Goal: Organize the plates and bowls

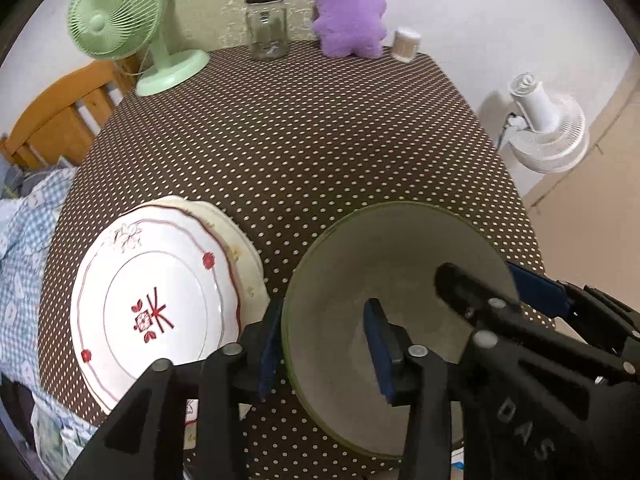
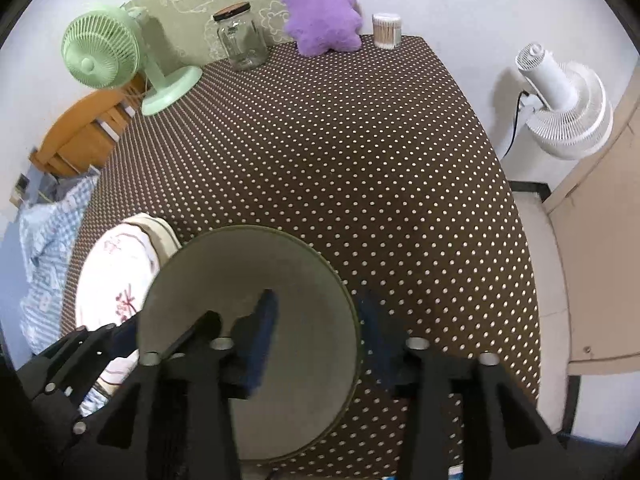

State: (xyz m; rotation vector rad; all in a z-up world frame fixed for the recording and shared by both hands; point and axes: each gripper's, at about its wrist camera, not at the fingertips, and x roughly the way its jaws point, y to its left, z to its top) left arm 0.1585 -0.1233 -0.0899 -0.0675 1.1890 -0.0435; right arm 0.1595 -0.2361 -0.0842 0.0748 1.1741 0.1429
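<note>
Left wrist view: the left gripper (image 1: 322, 346) straddles the left wall of the bowl (image 1: 400, 280), one blue pad outside the rim and one inside. Both pads stand clear of the wall, so the jaws are released. The right gripper (image 1: 480, 280) straddles the right wall of the same bowl in the same manner. In the right wrist view, its pads (image 2: 266, 328) show a gap on either side of the rim, so it is released as well. The bowl, cream inside with a green rim, rests upright on the dotted brown tablecloth (image 1: 300, 140) near the front edge. Just left of it lies a stack of plates (image 1: 160, 300), the top one white with red decoration. At the far edge stand a green fan (image 1: 116, 24), a glass jar (image 1: 267, 26) and a purple plush toy (image 1: 350, 12)
</note>
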